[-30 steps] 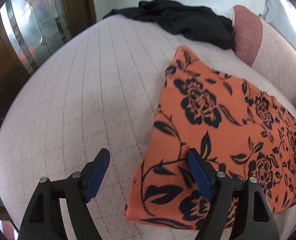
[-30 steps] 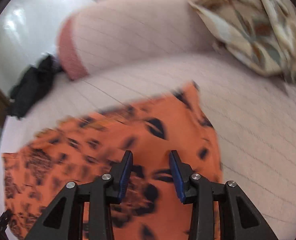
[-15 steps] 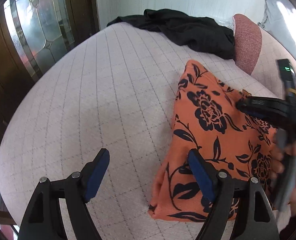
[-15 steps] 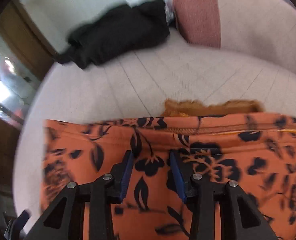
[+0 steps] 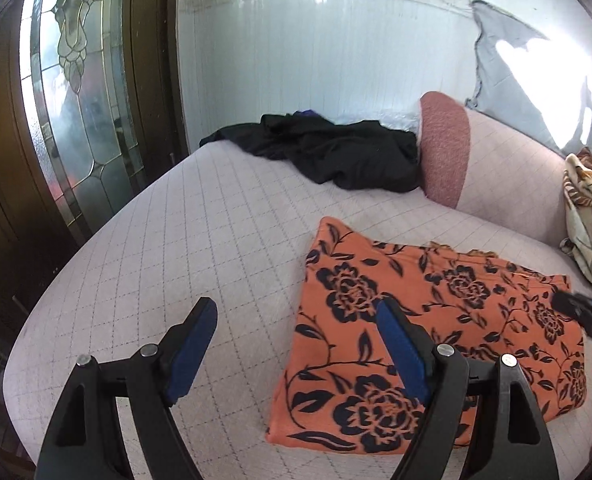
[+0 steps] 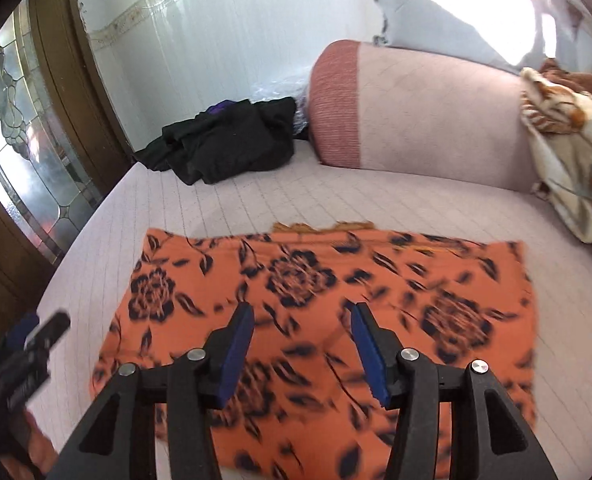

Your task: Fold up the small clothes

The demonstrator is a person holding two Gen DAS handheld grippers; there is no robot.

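Observation:
An orange garment with a black flower print [image 5: 436, 328] lies folded flat on the pale quilted couch seat [image 5: 199, 248]; it also shows in the right wrist view [image 6: 316, 292]. My left gripper [image 5: 296, 344] is open and empty, held above the garment's left edge. My right gripper [image 6: 302, 340] is open and empty, held above the garment's near middle. The tip of the right gripper [image 5: 584, 316] shows at the right edge of the left wrist view, and the left gripper [image 6: 19, 356] shows at lower left of the right wrist view.
A heap of black clothes [image 5: 336, 152] lies at the far end of the seat, next to a pink bolster [image 5: 444, 148]. A cream patterned blanket [image 6: 572, 152] hangs over the couch back at the right. A wooden door with leaded glass [image 5: 75, 92] stands left.
Both grippers have pulled back and up from the garment. The right gripper's jaws have opened wider. The garment now lies flatter and wider on the seat.

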